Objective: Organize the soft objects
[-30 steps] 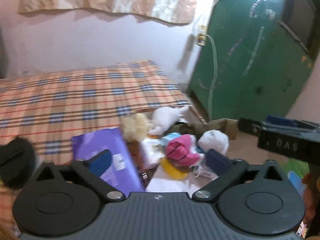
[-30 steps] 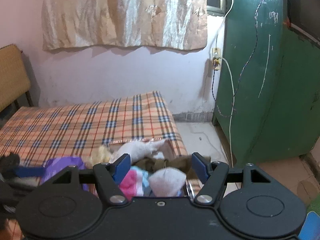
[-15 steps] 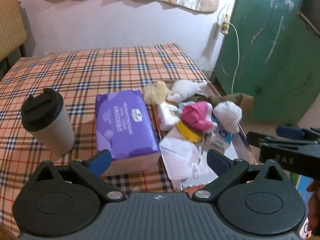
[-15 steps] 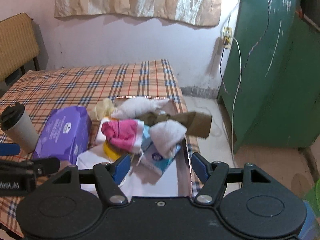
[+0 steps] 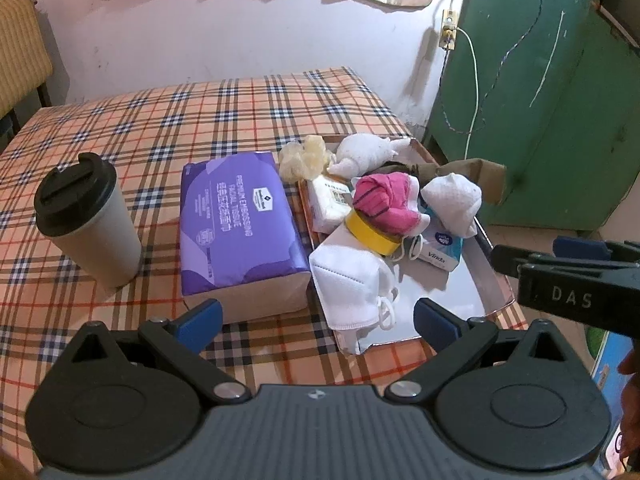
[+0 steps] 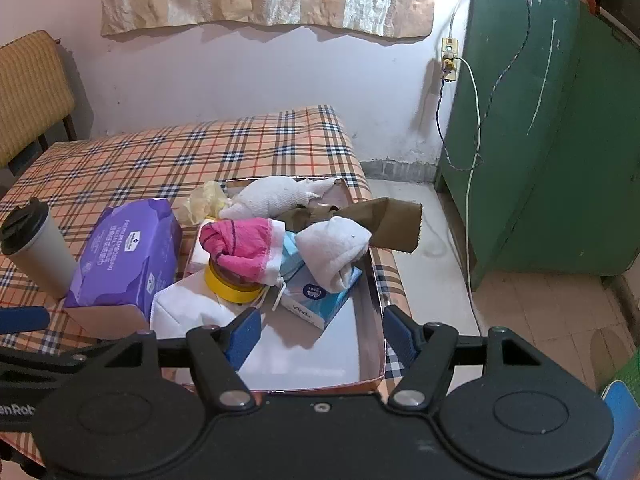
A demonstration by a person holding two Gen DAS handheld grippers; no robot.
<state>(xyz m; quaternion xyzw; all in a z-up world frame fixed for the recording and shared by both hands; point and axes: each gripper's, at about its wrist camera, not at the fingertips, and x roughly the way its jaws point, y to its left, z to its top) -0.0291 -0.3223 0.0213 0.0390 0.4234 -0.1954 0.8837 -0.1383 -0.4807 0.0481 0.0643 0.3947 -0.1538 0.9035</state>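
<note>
A shallow tray (image 5: 494,280) (image 6: 370,344) at the right end of the plaid table holds a pile: pink cloth (image 5: 386,200) (image 6: 240,246) on a yellow tape roll (image 5: 370,236) (image 6: 230,286), white rolled cloths (image 5: 452,200) (image 6: 334,246), white face masks (image 5: 348,276) (image 6: 188,312), a blue tissue pack (image 5: 442,244) (image 6: 316,298), a brown cloth (image 5: 476,172) (image 6: 384,222). A purple tissue pack (image 5: 236,220) (image 6: 124,252) lies left of the tray. My left gripper (image 5: 316,322) is open and empty before the tray's near left corner. My right gripper (image 6: 322,334) is open and empty over the tray's near end.
A paper cup with a black lid (image 5: 86,216) (image 6: 34,248) stands left of the purple pack. A yellowish crumpled bag (image 5: 298,158) (image 6: 204,200) lies at the tray's far left corner. A green cabinet (image 6: 560,140) stands to the right, a chair (image 6: 32,92) at far left.
Both grippers have risen and tipped down, so the table, cup and tray show in full. Both stay open and nothing on the table has moved.
</note>
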